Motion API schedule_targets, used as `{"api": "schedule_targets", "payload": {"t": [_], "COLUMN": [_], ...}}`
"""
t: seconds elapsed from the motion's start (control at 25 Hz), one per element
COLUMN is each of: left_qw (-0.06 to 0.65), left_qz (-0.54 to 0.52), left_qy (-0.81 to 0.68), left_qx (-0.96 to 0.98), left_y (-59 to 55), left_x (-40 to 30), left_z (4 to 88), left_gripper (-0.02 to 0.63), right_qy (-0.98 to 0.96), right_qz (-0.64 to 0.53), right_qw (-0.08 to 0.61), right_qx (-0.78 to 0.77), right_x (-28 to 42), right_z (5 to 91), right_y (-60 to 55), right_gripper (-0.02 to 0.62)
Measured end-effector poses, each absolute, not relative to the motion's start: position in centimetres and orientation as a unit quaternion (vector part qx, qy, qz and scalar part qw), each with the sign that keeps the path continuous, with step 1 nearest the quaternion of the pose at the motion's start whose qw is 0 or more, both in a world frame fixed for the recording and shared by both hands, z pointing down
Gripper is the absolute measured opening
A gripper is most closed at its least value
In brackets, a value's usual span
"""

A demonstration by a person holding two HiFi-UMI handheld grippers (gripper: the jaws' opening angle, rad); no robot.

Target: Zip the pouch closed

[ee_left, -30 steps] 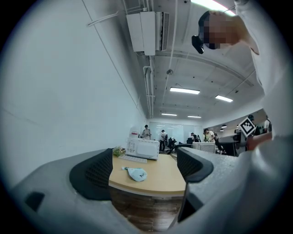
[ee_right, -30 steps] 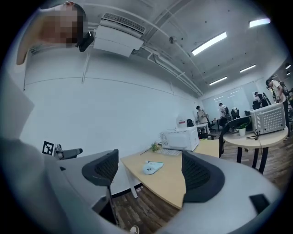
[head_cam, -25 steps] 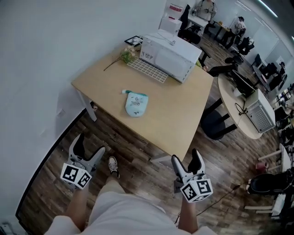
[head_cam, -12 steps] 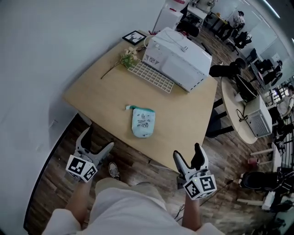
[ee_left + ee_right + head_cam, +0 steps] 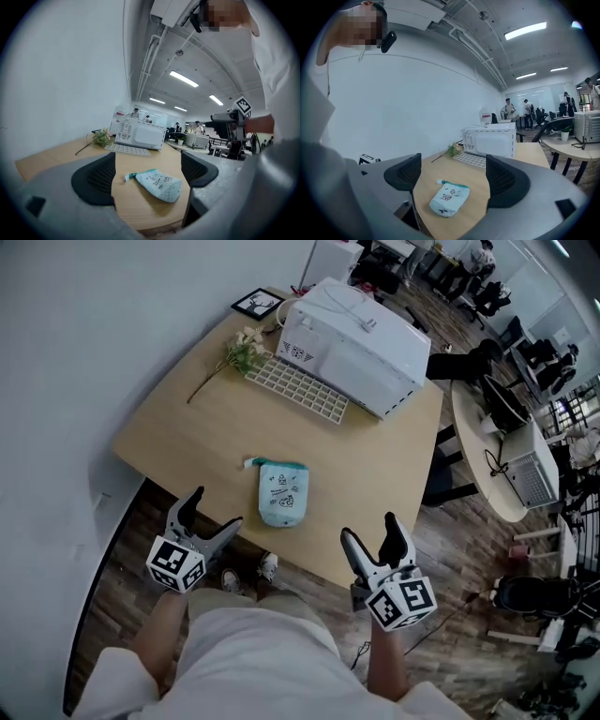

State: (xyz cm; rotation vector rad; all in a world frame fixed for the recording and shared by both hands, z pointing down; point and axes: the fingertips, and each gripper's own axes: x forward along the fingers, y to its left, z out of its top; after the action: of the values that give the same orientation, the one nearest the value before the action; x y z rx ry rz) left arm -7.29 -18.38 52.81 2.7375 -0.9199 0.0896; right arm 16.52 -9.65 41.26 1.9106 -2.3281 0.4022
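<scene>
The person holds the left gripper (image 5: pixel 212 510) low at the near left, and its jaws stand wide apart and point to the far right. The right gripper (image 5: pixel 370 531) is at the near right, well apart from the left one, and its jaws are also wide apart and point far. Each marker cube (image 5: pixel 175 563) faces up. Both forearms (image 5: pixel 382 667) reach forward from the body.

Pouch (image 5: pixel 282 493) on table (image 5: pixel 187 427), before microwave (image 5: pixel 361 348)
</scene>
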Motion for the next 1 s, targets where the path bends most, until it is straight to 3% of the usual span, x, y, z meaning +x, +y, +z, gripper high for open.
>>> {"api": "schedule_targets", "payload": {"t": [0.28,0.48,1.0], "left_qw": [0.128,0.125,0.119], "left_qz": [0.108,0.174,0.33], "left_qy": [-0.304,-0.28,-0.214], "left_qx": [0.938,0.936,0.912], "left_y": [-23.3,-26.6,-30.9], "left_x": [-4.5,-2.6,1.8], "left_z": [58.3,62.7,69.8], "left_gripper": [0.433,0.341,0.21], "right_qy": [-0.774,-0.775,-0.788], "right_qz": [0.166,0.198,0.23], "right_qw": [0.039,0.041,0.046], "right_qx": [0.611,0.598,0.57], "right_x": [17.5,17.4,17.9], "right_z": [42.3,44.4,46.7], "right_y": [-13.5,-15.7,-19.0], "right_gripper": [0.408,0.399,0.356]}}
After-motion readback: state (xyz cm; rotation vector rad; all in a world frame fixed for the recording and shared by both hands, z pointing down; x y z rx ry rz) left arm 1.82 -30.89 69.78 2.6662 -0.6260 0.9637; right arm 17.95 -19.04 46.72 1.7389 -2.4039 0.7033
